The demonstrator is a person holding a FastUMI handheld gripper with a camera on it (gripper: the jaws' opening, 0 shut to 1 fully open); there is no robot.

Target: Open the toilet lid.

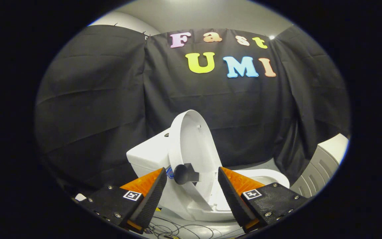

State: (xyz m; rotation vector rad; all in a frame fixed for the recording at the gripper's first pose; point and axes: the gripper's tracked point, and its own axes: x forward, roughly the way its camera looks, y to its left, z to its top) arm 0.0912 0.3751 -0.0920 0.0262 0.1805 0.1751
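On the left stood the white toilet tank point(148, 154), and the toilet lid point(194, 146) was already tipped up on its edge against it, with a black knob point(182, 174) low on the lid. The gripper point(191, 186) had its two fingers wide apart, holding nothing, with the knob just ahead between them. To finish well, it seemed best to push the lid back gently until it rested on the tank, above the open bowl point(260, 179) on the right, and not let it drop.

We see a grey ribbed bin point(320, 166) against the black cloth wall point(95, 109), thin cables point(171, 229) on the floor below.
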